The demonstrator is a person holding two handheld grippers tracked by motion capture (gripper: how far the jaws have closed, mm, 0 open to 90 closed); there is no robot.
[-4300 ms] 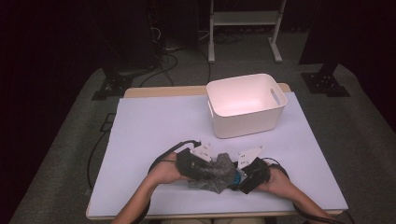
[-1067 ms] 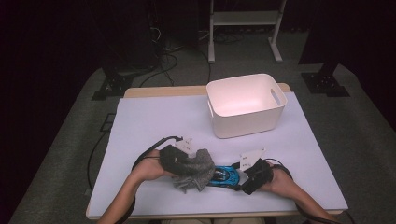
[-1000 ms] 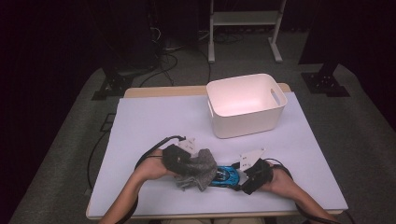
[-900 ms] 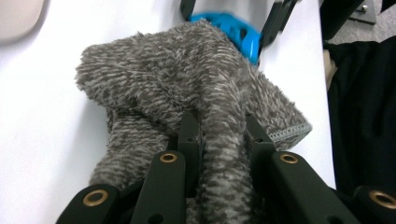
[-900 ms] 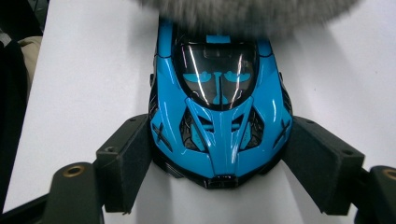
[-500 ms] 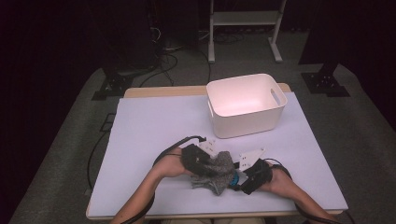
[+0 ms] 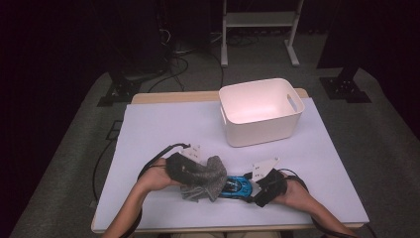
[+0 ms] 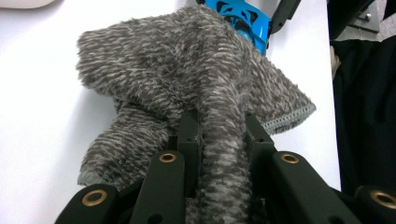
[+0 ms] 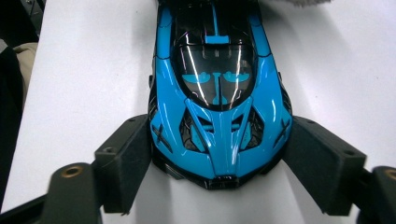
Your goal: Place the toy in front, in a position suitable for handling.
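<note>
1. The toy car [image 9: 217,93], bright blue with black trim, sits on the white desk [image 7: 163,129] near the person's edge. One end sits between the jaws of the right tool [image 9: 217,172]; the other end is under the grey cloth [image 8: 196,79].
2. The right tool's jaws have just been opening. Its pads [image 9: 126,158] flank the car's end closely, but I cannot tell whether they press on it, so I read the grasp as loose.
3. The left tool [image 8: 219,140] is clenched on a fold of the fuzzy cloth, which drapes over the car and onto the desk beside it.
4. The step in hand looks like wiping the car while the other tool steadies it.
5. To do it well, firm the right tool on the car's sides before rubbing, or the car may roll or skid away.
6. Sweep the cloth along the body in light strokes, keeping the pinched fold clear of the wheels.
7. The white bin [image 7: 261,111] stands well apart, farther back on the desk, and it looks empty.
</note>
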